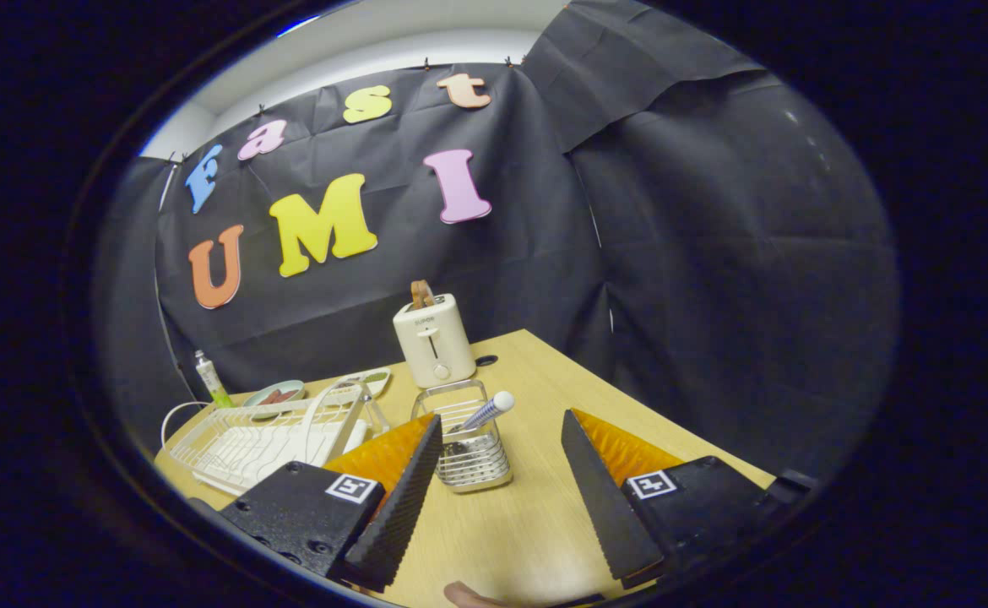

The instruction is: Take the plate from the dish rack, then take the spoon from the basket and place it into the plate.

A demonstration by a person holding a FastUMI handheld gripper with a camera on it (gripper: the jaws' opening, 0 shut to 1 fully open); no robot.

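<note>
The tongs (501, 507) stand wide open, holding nothing; judging by that, the plate step is barely begun. The dish rack (241, 439) lies ahead to the left, though I cannot make out a plate in it; the basket (470, 452) sits just ahead of the left finger, a spoon (487, 411) handle poking out. Next they should swing left toward the rack. A toaster (433, 339) stands beyond on the pale wooden table (536, 380), black cloth behind.

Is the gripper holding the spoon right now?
No, the gripper is open with nothing between its fingers, and the spoon stands in the wire basket just ahead of them.
</note>
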